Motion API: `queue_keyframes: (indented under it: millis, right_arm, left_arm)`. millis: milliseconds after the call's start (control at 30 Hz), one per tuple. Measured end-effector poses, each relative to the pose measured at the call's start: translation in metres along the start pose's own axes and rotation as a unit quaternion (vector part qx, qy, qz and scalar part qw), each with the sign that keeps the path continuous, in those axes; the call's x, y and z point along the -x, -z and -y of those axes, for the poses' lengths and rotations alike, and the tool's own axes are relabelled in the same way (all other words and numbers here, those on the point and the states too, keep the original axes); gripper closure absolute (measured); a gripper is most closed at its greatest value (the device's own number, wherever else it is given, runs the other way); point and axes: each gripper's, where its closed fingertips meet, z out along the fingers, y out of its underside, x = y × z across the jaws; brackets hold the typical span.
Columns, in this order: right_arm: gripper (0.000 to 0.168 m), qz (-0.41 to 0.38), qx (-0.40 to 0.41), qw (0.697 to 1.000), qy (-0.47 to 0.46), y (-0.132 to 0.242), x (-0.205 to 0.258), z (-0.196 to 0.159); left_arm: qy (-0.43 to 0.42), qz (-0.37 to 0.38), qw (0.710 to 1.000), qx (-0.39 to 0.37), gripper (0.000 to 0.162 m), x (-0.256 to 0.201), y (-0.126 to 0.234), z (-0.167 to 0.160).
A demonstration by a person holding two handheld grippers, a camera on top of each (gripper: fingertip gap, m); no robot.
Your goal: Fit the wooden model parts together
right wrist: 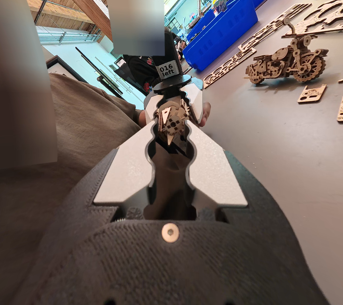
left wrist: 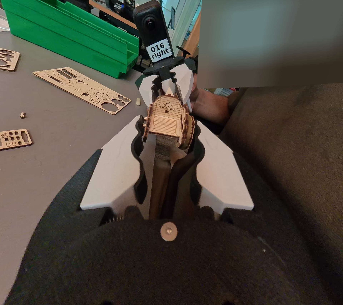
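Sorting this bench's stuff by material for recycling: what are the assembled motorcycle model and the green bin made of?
Motorcycle model: looks like thin unpainted plywood, matte tan with dark edges, probably laser-cut. Green bin: seemingly moulded plastic, uniform colour, smooth ribbed walls with a slight sheen.

grey table (left wrist: 46, 147), green bin (left wrist: 65, 30), plywood sheets (left wrist: 81, 87)

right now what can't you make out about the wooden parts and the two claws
- Left wrist view: the joint between the wooden sidecar body and the piece the right claw brings; the body hides it.
- Right wrist view: where the small wooden piece meets the left claw's part; pieces overlap, too small.
- Right wrist view: wooden motorcycle's far side.
- Left wrist view: part sheets cut off at the left edge.
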Motion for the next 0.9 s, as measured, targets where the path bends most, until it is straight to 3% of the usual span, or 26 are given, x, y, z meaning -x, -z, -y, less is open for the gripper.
queue_keyframes:
  millis: [900]
  right_arm:
    - [0.144, 0.008, 0.031, 0.999, -0.031, 0.0015, 0.0028, -0.0043]
  left_arm:
    - [0.024, -0.018, 1.000, 0.008, 0.112, -0.0046, -0.0007, -0.0021]
